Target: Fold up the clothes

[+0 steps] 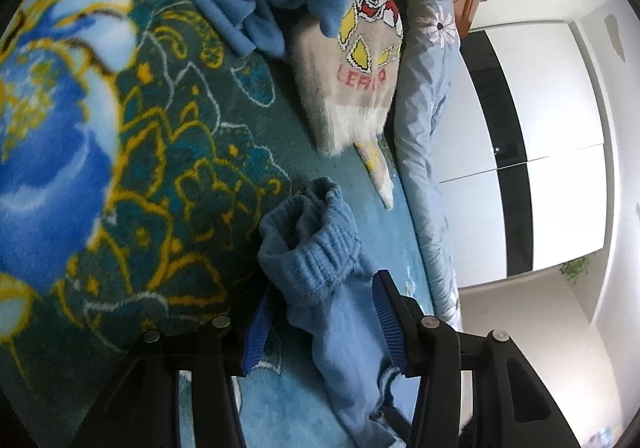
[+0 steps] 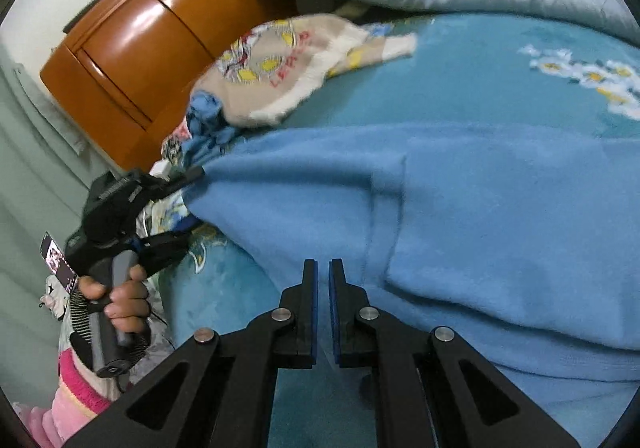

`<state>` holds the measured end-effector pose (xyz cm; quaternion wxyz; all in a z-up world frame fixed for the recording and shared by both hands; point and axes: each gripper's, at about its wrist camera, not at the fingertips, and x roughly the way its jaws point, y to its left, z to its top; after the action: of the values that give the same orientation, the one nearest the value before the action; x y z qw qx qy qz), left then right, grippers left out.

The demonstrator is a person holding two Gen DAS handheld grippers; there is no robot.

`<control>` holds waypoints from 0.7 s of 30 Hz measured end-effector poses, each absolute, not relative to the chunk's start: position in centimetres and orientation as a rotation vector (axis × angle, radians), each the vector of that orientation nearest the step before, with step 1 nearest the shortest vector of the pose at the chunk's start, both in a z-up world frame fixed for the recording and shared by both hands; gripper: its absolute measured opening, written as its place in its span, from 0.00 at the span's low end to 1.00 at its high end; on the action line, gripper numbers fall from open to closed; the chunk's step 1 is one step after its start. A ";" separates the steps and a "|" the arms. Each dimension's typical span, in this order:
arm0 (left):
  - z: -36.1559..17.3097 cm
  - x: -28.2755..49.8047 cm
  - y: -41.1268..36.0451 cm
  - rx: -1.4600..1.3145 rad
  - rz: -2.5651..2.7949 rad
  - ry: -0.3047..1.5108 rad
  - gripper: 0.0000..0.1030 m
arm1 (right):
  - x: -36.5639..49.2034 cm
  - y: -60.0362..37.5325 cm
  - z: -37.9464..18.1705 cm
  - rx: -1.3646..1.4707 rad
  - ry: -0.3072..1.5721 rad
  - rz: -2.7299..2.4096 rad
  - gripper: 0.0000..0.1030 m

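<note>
Nearest the lens in the right wrist view, our right tongs [image 2: 323, 268] sit low in the centre with their pads pressed together on nothing, hovering just over the blue fleece garment [image 2: 460, 216] that fills the middle of the frame on the teal bed cover [image 2: 480, 64]. At the left edge, our left tongs [image 2: 188, 204] pinch that garment's edge; in the left wrist view they show at the bottom centre, clamped on a ribbed cuff [image 1: 316, 248]. A beige printed sweater [image 2: 272, 76] lies at the upper left by the wooden headboard [image 2: 140, 44]. To fold well, we judge the right tongs should open, take the opposite edge, and pull taut before laying it flat.
</note>
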<state>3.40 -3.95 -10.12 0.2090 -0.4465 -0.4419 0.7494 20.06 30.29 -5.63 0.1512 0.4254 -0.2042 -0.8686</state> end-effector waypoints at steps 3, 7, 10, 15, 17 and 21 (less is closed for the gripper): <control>-9.8 3.3 -3.6 -1.242 2.131 -1.195 0.34 | 21.3 32.4 -4.2 1.175 -0.605 -2.553 0.05; -9.5 3.6 -3.4 -1.245 2.184 -1.176 0.22 | 23.0 35.2 -3.3 1.146 -0.647 -2.614 0.05; -8.1 4.0 -2.8 -1.211 2.234 -1.131 0.21 | 24.5 37.5 -3.2 1.121 -0.693 -2.678 0.05; -2.3 4.8 0.6 -1.071 2.338 -0.904 0.20 | 27.5 42.9 -4.0 1.076 -0.897 -2.764 0.05; 0.4 5.4 3.1 -1.003 2.345 -0.800 0.20 | 28.6 44.8 -4.3 1.062 -0.965 -2.786 0.06; 4.9 6.9 9.0 -0.895 2.307 -0.621 0.20 | 30.3 47.2 -5.0 1.047 -1.054 -2.800 0.06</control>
<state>6.89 9.01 4.88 0.2909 -0.3357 -0.2330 0.8651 30.29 47.21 -5.02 -0.0140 0.3304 -0.3325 -0.8832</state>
